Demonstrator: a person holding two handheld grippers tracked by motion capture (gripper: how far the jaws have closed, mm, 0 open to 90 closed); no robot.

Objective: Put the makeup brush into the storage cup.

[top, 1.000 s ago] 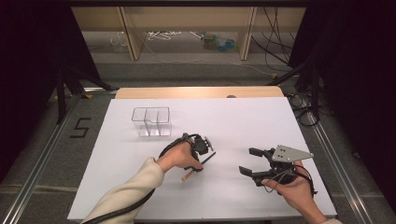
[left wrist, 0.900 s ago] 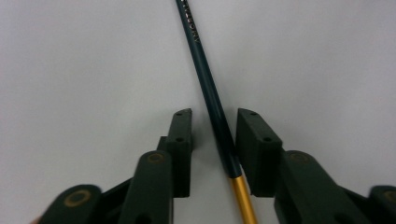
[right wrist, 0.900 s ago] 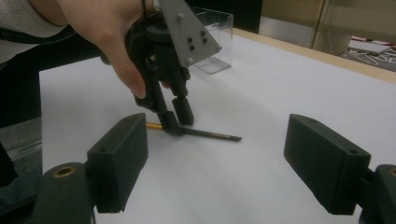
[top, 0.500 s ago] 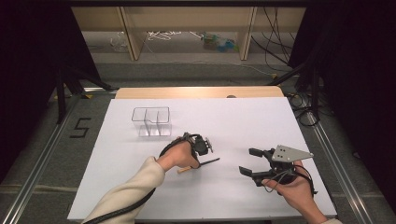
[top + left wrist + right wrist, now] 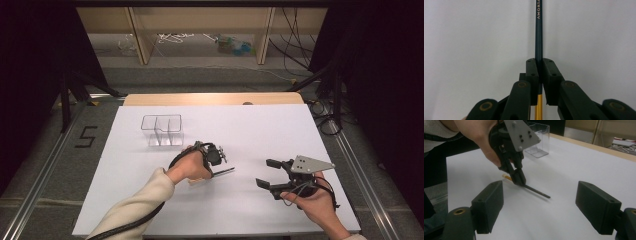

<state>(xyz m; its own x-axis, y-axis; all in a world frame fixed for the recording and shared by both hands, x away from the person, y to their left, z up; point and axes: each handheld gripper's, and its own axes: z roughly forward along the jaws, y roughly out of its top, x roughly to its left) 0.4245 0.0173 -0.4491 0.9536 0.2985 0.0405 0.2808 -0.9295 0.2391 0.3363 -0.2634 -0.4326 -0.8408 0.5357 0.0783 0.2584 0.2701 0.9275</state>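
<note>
A white worktop [image 5: 260,130] carries a clear plastic box [image 5: 162,131] near its far left side

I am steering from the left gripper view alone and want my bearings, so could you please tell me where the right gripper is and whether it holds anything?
Observer: The right gripper hovers to the right of yours, jaws wide apart, holding nothing.
Operator: Thank you. Is any container nearby?
Observer: Yes, a clear divided box stands on the white table beyond your left gripper.
Operator: How does my pencil lie?
Observer: The pencil slants down from your jaws, its dark end toward the right gripper and close to the table; contact is unclear.
</note>
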